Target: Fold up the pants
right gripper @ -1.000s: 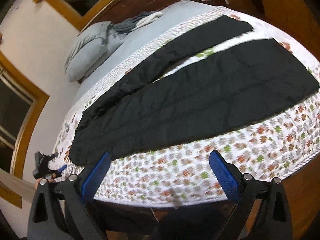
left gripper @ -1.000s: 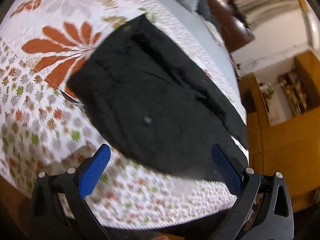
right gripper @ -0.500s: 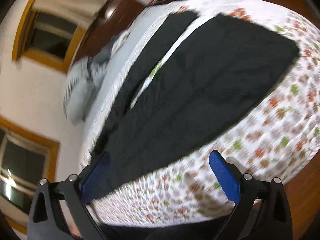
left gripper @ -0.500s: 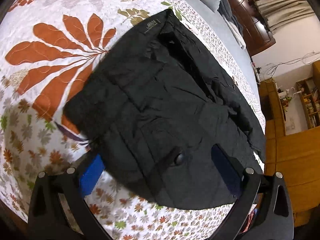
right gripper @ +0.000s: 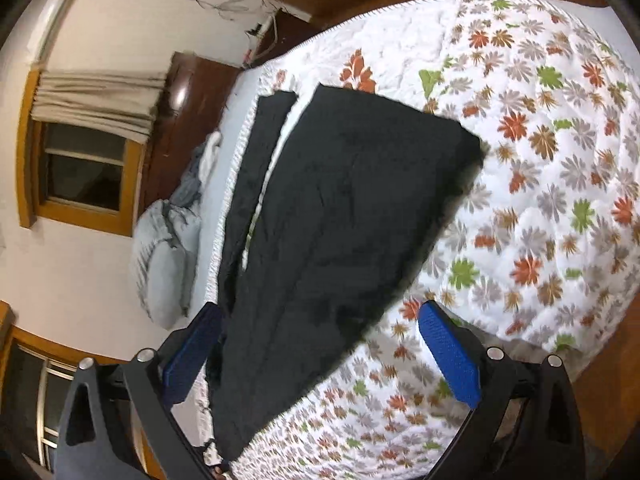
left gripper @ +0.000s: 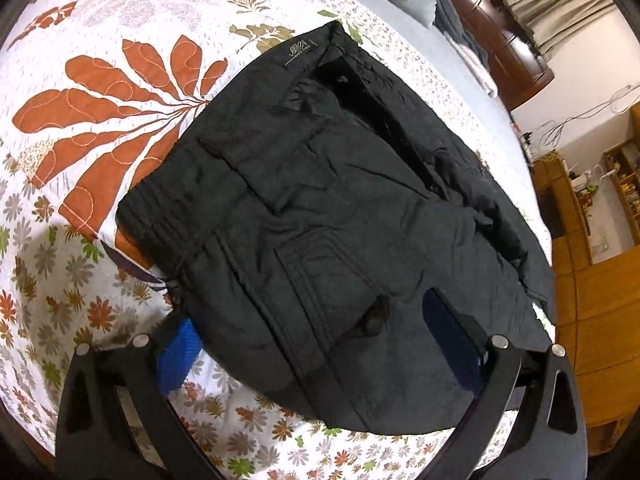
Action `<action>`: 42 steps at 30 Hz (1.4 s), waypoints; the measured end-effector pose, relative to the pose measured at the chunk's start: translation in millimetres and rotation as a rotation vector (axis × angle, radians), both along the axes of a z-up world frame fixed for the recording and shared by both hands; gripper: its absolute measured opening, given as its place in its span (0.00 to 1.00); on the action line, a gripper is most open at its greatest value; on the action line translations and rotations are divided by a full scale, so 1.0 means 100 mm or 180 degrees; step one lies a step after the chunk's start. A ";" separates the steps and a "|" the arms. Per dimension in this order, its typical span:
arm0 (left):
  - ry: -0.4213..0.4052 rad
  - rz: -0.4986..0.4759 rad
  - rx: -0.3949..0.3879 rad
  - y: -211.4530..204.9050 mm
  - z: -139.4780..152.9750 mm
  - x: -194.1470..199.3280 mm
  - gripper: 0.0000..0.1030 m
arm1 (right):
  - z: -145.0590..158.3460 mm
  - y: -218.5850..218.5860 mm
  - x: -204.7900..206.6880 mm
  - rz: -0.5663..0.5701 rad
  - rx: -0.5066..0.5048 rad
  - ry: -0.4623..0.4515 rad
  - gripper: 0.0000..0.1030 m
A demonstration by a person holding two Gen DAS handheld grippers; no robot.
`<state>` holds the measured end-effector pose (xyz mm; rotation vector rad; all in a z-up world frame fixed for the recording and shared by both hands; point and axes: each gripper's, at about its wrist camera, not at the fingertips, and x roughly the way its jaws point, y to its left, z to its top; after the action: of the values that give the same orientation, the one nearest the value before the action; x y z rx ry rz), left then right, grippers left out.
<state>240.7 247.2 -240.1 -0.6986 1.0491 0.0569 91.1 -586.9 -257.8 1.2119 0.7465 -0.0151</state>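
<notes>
The pants are spread flat on the bed, waistband toward the left tongs, which are set wide apart over the near waist edge. The two legs are laid side by side, slightly apart, running away from the right tongs. Pillows are placed on the bed beyond the far leg.
</notes>
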 end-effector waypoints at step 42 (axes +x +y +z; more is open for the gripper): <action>-0.0030 0.0054 0.0858 0.72 1.00 -0.64 0.88 | 0.70 0.26 0.01 0.0478 -0.1114 0.0647 0.66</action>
<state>176.3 319.2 -140.6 -0.4628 1.0038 0.2057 92.5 -560.6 -187.6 0.8264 0.9669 -0.1413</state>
